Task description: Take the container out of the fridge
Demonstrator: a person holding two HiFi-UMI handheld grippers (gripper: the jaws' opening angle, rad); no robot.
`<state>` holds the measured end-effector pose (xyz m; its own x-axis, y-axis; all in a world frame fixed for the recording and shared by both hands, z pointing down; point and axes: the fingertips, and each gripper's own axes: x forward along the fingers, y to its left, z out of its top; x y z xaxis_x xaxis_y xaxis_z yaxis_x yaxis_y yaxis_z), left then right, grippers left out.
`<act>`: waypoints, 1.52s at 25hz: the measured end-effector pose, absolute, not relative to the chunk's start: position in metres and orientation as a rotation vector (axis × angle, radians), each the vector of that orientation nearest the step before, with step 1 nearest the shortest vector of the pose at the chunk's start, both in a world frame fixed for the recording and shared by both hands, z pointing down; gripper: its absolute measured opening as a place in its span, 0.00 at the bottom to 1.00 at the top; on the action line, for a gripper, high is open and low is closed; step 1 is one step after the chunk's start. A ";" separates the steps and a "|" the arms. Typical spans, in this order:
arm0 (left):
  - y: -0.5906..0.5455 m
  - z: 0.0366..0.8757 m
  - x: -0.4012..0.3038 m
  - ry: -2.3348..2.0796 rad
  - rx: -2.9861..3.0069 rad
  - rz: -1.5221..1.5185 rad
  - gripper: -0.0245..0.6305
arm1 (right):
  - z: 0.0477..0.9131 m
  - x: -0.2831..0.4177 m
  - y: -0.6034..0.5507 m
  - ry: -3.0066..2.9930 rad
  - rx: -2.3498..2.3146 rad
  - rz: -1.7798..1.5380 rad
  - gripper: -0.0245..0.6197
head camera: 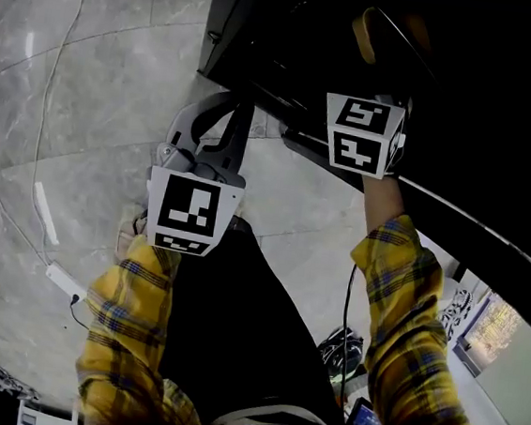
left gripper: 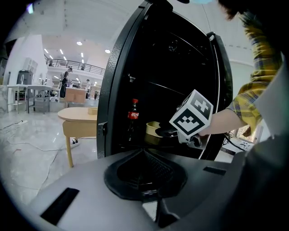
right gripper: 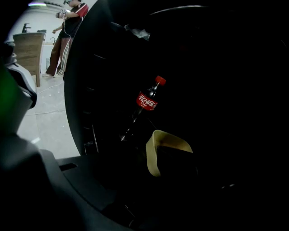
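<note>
A tall black fridge stands open on a shiny grey stone floor. It is very dark inside. The task's thing, a pale yellow open container, sits inside the fridge on a low shelf. Just beside it, on its left in both gripper views, stands a dark cola bottle with a red cap and red label.

The right gripper reaches into the fridge. Its black claw is right at the rim of the container. It is too dark in there to tell if the claw is squeezed on the rim or only next to it. Its white cube with black squares sticks out of the fridge, and an arm in a yellow checked sleeve holds it.

The left gripper hangs back outside the fridge, low and in front of the open side. Its claw is closed together, with nothing in it.

Off to the left of the fridge stands a round, light wooden desk.
</note>
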<state>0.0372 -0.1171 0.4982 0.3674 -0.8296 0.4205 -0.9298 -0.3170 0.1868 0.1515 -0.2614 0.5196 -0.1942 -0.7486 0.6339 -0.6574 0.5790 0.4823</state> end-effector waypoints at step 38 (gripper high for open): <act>-0.115 0.477 0.010 -1.563 2.225 0.342 0.06 | 0.511 0.138 -0.240 -1.926 1.011 -0.100 0.10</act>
<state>0.0101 -0.1150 0.4768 0.3456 -0.8406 0.4172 -0.9380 -0.2961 0.1803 0.1382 -0.2401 0.5105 -0.2313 -0.6823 0.6935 -0.6069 0.6583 0.4453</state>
